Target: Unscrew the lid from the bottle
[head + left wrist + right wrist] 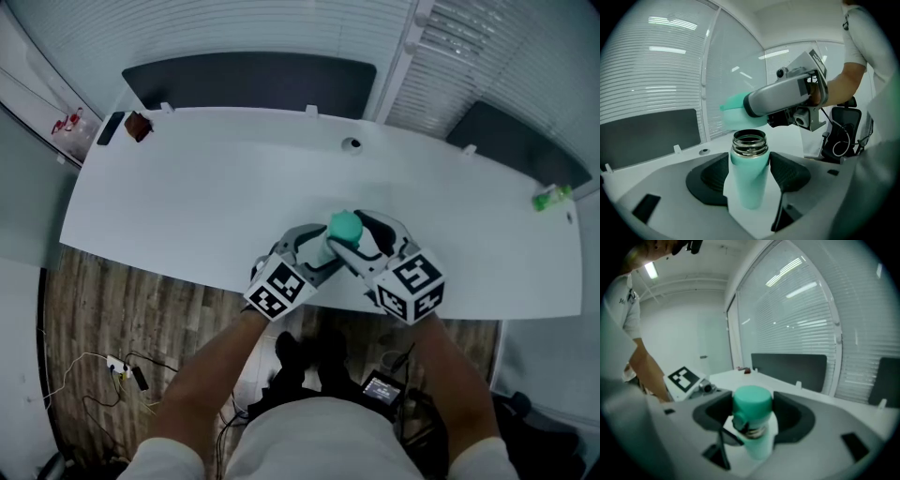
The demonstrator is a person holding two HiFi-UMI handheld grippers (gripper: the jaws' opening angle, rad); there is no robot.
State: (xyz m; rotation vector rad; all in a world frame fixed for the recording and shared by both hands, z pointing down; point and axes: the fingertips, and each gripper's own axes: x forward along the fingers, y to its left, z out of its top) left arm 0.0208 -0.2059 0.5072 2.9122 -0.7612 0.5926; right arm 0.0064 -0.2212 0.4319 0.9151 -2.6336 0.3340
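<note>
Bottle [749,180] is sitting uncapped at the near edge of the white table [187,187], the left gripper [750,174] clamping its mint body; the right gripper [752,411] is pinching the lid [751,401] just above the steel neck [750,143]; inside is looking dark.

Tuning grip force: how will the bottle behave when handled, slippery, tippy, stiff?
Likely stiff: the bottle has a steel threaded neck, so the fingers probably won't dent it. Its smooth body may slip in a light grip. Tall and narrow, it could tip if pushed high up.
</note>
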